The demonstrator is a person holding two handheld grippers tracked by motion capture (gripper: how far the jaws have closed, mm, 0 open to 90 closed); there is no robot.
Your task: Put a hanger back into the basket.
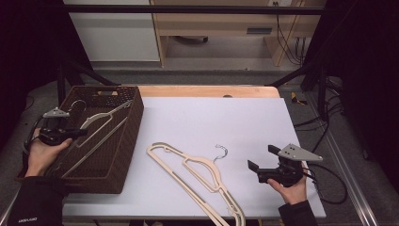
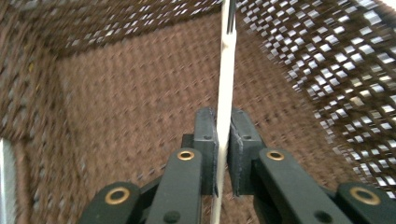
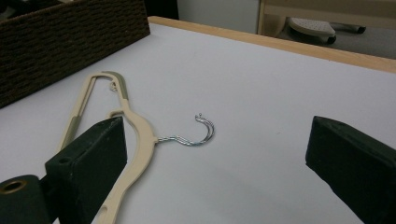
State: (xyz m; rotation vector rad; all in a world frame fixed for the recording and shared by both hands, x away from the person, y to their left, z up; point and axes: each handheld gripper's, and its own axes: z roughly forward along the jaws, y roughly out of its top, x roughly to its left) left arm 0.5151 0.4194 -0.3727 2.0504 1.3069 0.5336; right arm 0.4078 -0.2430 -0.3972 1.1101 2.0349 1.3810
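A cream plastic hanger (image 1: 106, 123) lies tilted inside the brown woven basket (image 1: 123, 141) at the left. My left gripper (image 1: 77, 133) is shut on this hanger's edge; in the left gripper view the cream bar (image 2: 225, 88) runs up between the closed jaws. A second cream hanger (image 1: 200, 176) with a metal hook (image 1: 221, 151) lies flat on the white table top, front centre. My right gripper (image 1: 261, 158) stands open to the right of it, nothing between its jaws. In the right gripper view this hanger (image 3: 133, 135) and its hook (image 3: 201, 133) lie just ahead of the gripper (image 3: 217, 158).
The white table top (image 1: 221, 117) has a wooden strip along its far edge (image 1: 207, 91). The basket takes up the left side. Cables trail off the table's right edge (image 1: 329, 183). A cabinet and wooden furniture stand beyond the table.
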